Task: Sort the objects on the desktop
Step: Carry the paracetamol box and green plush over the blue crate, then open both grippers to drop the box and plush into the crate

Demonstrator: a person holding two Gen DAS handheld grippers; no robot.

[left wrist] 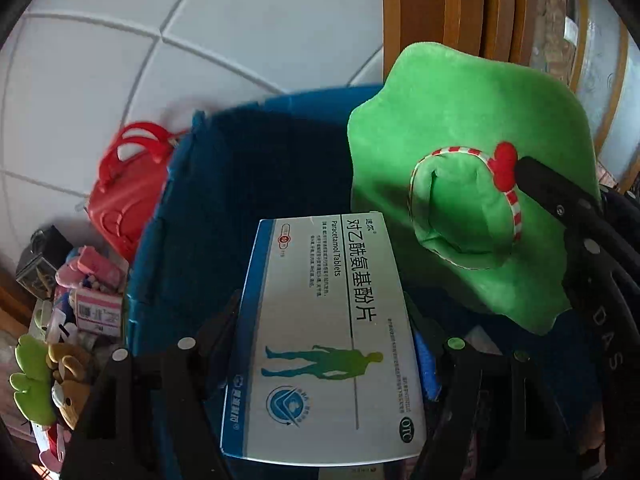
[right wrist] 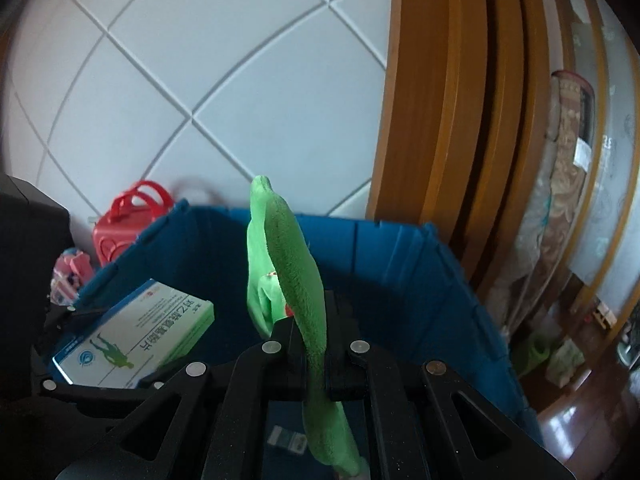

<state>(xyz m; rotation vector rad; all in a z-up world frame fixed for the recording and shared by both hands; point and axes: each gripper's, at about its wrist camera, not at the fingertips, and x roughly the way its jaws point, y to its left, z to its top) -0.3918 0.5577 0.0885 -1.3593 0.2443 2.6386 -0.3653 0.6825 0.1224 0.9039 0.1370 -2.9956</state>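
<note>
Paracetamol tablet box (left wrist: 324, 340), white with a blue edge and a green human figure, clamped flat between the fingers of the left gripper (left wrist: 320, 320), jaws part-way apart on its two long sides. Held above the open blue bin (left wrist: 224, 184), tilted, printed face up. Seen from the right wrist at lower left, over the bin's near left corner (right wrist: 132, 340).

Green plush hat (right wrist: 296, 276) with a red-and-white striped band and a red heart, pinched by its thin brim in the right gripper (right wrist: 316, 360), jaws pressed nearly together on the fabric. Hanging over the right half of the bin, just beside the box, brim edge-on and upright from the right wrist, broad underside facing the left wrist (left wrist: 472, 184).

Behind the bin's left wall, a red handbag (left wrist: 128, 196) against white tiled wall. Further left, a heap of small things: pink packages (left wrist: 96, 276), a brown plush toy (left wrist: 68, 372), a green plush piece (left wrist: 28, 384). At right, a wooden door frame (right wrist: 440, 120).
</note>
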